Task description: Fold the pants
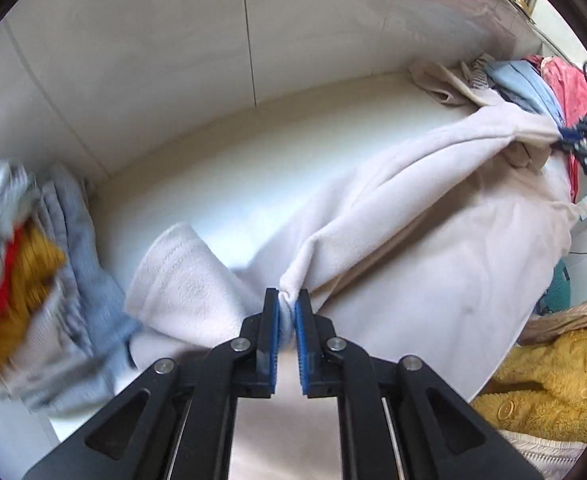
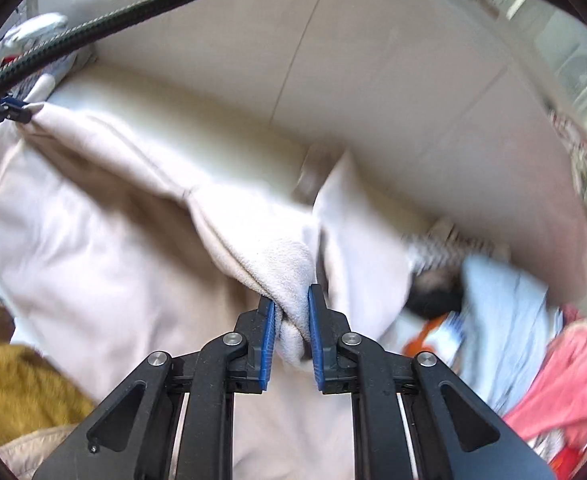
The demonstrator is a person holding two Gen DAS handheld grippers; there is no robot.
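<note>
- White table (image 1: 221, 184) runs up to a pale tiled wall (image 1: 165, 40); clothes lie heaped at both ends.
- Pants (image 1: 433, 240), cream fleece, stretch across the table between the two hand-held grippers, part lifted and part draped on the top.
- Left hand-held gripper (image 1: 287, 312) has its blue pads pressed together on a pinched fold of the pants; the cloth bunches up just above the tips.
- Right hand-held gripper (image 2: 291, 320) is clamped on a thicker roll of the same fleece, so its pads stand a little apart with cloth filling the gap.
- In the left wrist view the right hand-held gripper (image 1: 569, 138) shows at the far right edge, holding the pants' other end, which rises toward it in a taut ridge.
- In the right wrist view the left hand-held gripper (image 2: 13, 112) shows at the far left edge, with the cloth drawn to a point at its tips.
- One cuffed leg end (image 1: 177, 272) lies folded back on the table, left of the left hand-held gripper.
- Grey-blue clothes (image 1: 73, 264) with a mustard piece (image 1: 33, 276) lie at the left end, blurred.
- Light blue cloth (image 1: 525, 84) and pink cloth (image 1: 573, 84) are piled at the far right end.
- Yellow fleece (image 1: 553, 380) lies below the table's near right edge.
</note>
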